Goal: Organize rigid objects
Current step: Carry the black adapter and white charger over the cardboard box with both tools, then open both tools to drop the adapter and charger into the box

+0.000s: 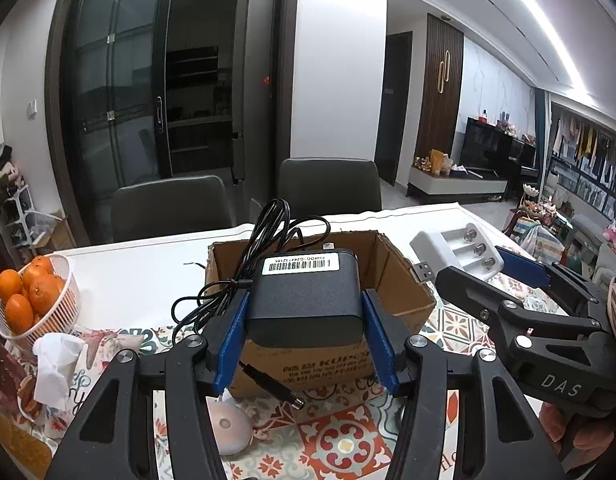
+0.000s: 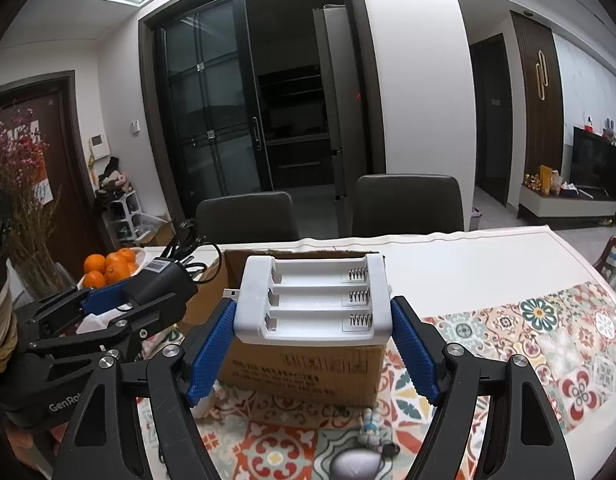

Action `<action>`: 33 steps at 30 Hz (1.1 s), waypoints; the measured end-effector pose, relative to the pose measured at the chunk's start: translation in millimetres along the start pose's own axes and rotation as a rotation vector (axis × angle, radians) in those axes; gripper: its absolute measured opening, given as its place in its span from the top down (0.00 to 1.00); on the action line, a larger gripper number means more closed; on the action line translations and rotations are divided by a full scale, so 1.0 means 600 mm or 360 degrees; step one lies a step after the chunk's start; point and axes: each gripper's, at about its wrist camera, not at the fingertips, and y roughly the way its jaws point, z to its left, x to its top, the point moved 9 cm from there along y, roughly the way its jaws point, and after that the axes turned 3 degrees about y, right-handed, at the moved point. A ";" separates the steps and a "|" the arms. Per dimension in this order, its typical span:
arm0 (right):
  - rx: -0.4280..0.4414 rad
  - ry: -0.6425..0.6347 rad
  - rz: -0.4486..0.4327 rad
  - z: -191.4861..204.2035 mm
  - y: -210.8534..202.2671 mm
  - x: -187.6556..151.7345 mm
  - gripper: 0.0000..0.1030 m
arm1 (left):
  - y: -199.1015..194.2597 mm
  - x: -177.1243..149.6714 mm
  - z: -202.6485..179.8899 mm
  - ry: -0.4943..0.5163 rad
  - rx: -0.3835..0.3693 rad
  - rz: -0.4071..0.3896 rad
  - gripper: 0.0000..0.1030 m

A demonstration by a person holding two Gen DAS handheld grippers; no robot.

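My left gripper (image 1: 306, 316) is shut on a black power adapter (image 1: 306, 300) with a barcode label. Its black cable (image 1: 268, 236) loops above and its plug (image 1: 276, 388) hangs below. I hold it over the near edge of an open cardboard box (image 1: 400, 276). My right gripper (image 2: 312, 320) is shut on a white battery charger (image 2: 314, 296) with three empty slots, held above the same box (image 2: 304, 368). The charger (image 1: 460, 250) and right gripper also show at the right of the left wrist view. The adapter (image 2: 164, 280) shows at the left of the right wrist view.
A white basket of oranges (image 1: 32, 296) and crumpled tissue (image 1: 54, 364) sit at left. A round pale object (image 1: 228, 428) lies on the patterned tablecloth (image 1: 348, 440) near the box. A small figurine (image 2: 370, 428) stands in front. Two dark chairs (image 1: 172, 208) stand behind the table.
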 end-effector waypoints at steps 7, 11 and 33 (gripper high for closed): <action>0.0011 -0.0004 0.0033 0.000 0.035 0.017 0.25 | 0.030 0.016 0.009 -0.0002 0.0015 0.0044 0.47; 0.0028 0.0017 0.0081 -0.004 0.060 0.018 0.25 | 0.055 0.019 0.015 -0.0025 0.0005 0.0093 0.47; 0.0042 -0.0015 0.0395 -0.026 0.195 -0.007 0.25 | 0.181 0.006 0.035 -0.0016 0.0004 0.0351 0.47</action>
